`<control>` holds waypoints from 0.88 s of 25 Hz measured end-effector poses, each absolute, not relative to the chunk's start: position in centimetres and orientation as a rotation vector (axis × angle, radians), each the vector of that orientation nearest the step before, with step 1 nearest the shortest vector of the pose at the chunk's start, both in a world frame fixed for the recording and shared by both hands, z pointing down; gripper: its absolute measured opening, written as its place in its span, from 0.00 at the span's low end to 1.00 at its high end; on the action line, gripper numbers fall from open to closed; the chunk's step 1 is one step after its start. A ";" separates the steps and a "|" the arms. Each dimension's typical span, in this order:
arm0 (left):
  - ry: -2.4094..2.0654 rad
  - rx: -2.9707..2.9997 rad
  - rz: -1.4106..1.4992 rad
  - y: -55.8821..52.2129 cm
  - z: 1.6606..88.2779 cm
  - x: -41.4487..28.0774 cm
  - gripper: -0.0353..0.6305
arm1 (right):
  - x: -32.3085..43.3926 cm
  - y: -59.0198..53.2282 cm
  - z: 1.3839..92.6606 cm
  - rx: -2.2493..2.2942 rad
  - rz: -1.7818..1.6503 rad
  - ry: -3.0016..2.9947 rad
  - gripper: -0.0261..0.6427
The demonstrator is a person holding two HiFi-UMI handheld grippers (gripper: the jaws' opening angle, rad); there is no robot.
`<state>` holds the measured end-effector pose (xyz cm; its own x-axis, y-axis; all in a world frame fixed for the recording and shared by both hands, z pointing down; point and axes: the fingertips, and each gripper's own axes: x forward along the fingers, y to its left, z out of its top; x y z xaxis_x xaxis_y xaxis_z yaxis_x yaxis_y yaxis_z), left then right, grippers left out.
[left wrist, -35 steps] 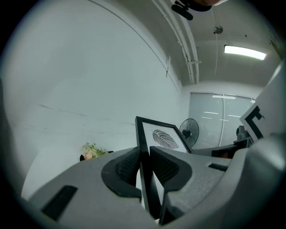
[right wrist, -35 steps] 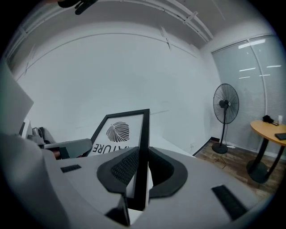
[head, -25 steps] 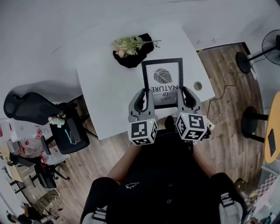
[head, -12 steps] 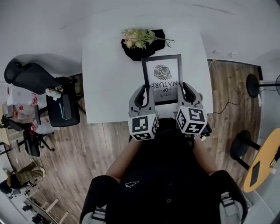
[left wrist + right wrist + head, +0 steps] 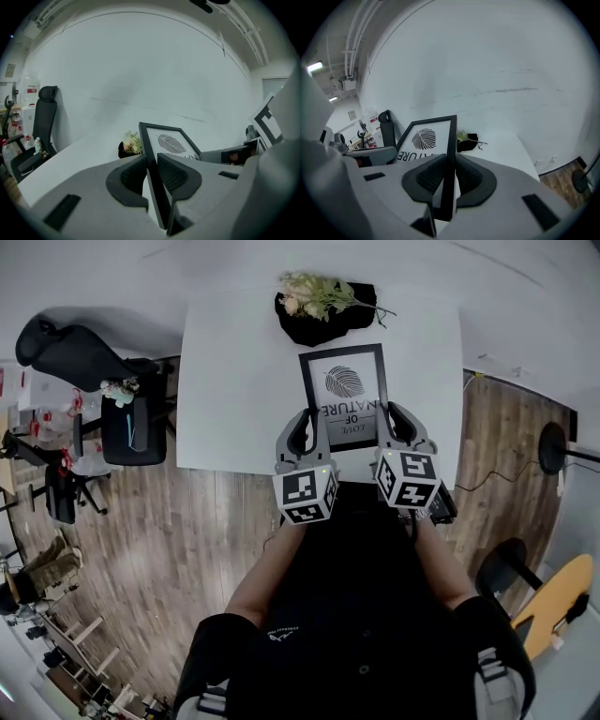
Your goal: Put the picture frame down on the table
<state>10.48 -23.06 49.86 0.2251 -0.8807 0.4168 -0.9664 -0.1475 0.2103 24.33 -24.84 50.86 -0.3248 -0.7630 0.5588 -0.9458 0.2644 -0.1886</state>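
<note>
Left gripper (image 5: 309, 424): jaws closed onto the left rail of the picture frame (image 5: 344, 390), near its close end. The frame is spanned between the two tools and reaches ahead of them over the table (image 5: 234, 381); contact with the top cannot be judged. It is judged stiff, light and probably glazed, so the rails are gripped, never the pane. A leaf print and "OF NATURE" can be read. Right gripper (image 5: 396, 420): jaws closed onto the right rail.

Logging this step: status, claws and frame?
Left claw and right claw shut on picture frame edges. Frame over white table. Flower bundle beyond frame's far end.
</note>
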 end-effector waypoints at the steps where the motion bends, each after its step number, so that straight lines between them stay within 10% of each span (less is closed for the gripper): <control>1: -1.705 2.064 0.271 -23.1 50.3 10.4 0.17 | 24.3 -25.0 51.4 1.545 0.716 -2.184 0.14; 22: -1.563 1.948 0.450 -25.7 61.7 8.7 0.17 | 22.6 -26.7 62.7 1.475 0.918 -1.994 0.14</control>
<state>8.69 -25.70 61.67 0.2513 -0.7612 0.5978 -0.9626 -0.1320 0.2366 22.56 -26.75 62.72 -0.2950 -0.6247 0.7230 -0.9555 0.1893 -0.2263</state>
